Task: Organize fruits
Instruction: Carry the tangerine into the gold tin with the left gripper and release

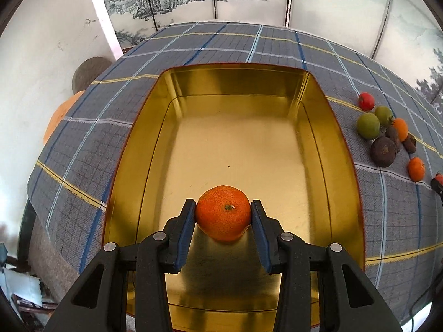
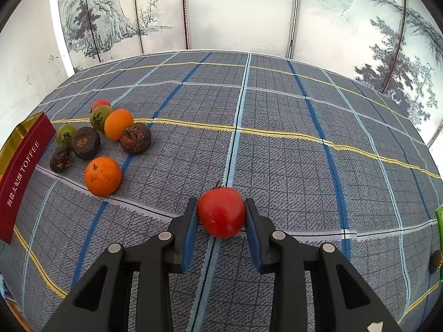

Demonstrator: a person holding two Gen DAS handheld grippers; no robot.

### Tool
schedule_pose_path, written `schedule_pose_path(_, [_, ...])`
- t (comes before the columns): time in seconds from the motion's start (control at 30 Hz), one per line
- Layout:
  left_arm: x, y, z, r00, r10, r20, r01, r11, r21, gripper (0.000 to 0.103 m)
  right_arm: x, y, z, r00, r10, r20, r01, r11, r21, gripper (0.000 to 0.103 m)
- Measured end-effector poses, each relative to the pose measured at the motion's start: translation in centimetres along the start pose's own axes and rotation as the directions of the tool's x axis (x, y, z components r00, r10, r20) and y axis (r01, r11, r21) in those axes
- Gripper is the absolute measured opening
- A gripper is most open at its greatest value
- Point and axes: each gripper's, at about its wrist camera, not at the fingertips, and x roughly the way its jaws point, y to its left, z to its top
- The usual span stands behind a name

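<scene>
1. Over the near end of the gold tin (image 1: 343, 149), my left gripper (image 1: 223, 213) clamps a tangerine (image 1: 223, 212) between its blue pads, stem facing the camera. The tin holds nothing else that I can see.
2. To do this step well, I judge I should lower the tangerine until it sits on the tin floor, then let go; dropped from a height, it would likely roll on the smooth metal.
3. I would place it near a corner or wall, leaving the open floor for the fruit to come.
4. Above the checked tablecloth (image 2: 277, 138), my right gripper (image 2: 221, 212) is clenched on a red tomato (image 2: 221, 212), well apart from the tin. I judge it should wait until my left gripper clears the tin.
5. Fruit left on the cloth, just beside the tin: two tangerines (image 2: 102, 176), two green tomatoes (image 2: 99, 116), a small red one (image 2: 101, 103) and three dark brown fruits (image 2: 135, 137) I cannot name for sure.
6. Readable writing: the tin's red outer wall (image 2: 22, 177) bears "TOFFEE" in pale letters, after Chinese characters too small to read with confidence.
</scene>
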Motion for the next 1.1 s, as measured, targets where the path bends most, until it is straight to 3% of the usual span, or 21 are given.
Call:
schedule_pose_path(0.47, [0.4,0.6,-0.1,1.000,-0.015,-0.011,0.014,1.000,-0.014,0.043,0.0,0.0,0.0,1.000,0.002,0.000,-0.002,1.000,0.002,0.031])
schedule_pose_path(0.9, [-0.5,0.6,-0.5,0.999,-0.039,0.014,0.039,0.999,-0.017,0.063,-0.2,-0.3,0.1,1.000,0.005,-0.001,-0.005,1.000,0.016,0.029])
schedule_pose_path(1.1, [-1.9,1.2,-0.5,0.995,-0.078,0.062,0.081,0.995,-0.051,0.066,-1.5,0.8,1.0,0.999,0.034,0.015,-0.034,0.999,0.017,0.029])
